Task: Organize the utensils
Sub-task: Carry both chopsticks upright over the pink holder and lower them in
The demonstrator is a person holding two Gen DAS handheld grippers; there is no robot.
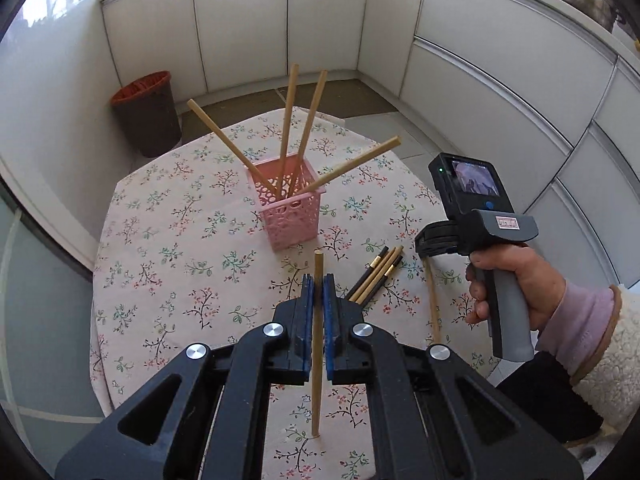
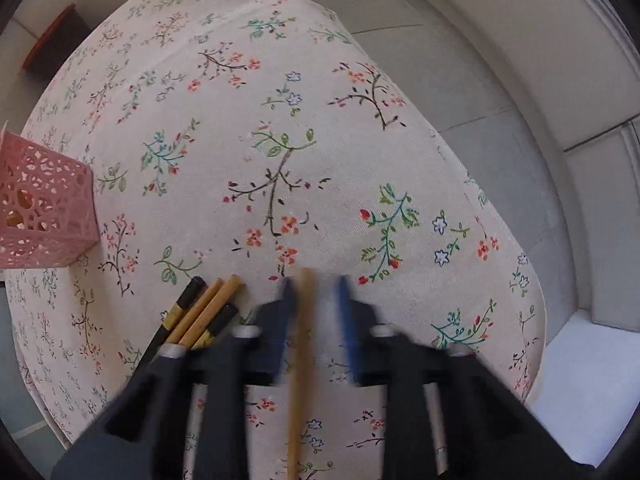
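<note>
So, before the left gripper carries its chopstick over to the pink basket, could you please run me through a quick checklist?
1. Left gripper grip on the bamboo chopstick: ok, pads closed on it.
2. Stick orientation: ok, in line with the fingers, both ends sticking out.
3. Pink basket upright: ok.
4. Room in the basket: ok, four chopsticks lean apart, leaving gaps.
5. Right gripper out of the path: ok, off to the side, open over a loose chopstick on the tablecloth.
6. Remaining bundle undisturbed: ok, lying beside the left gripper.
</note>
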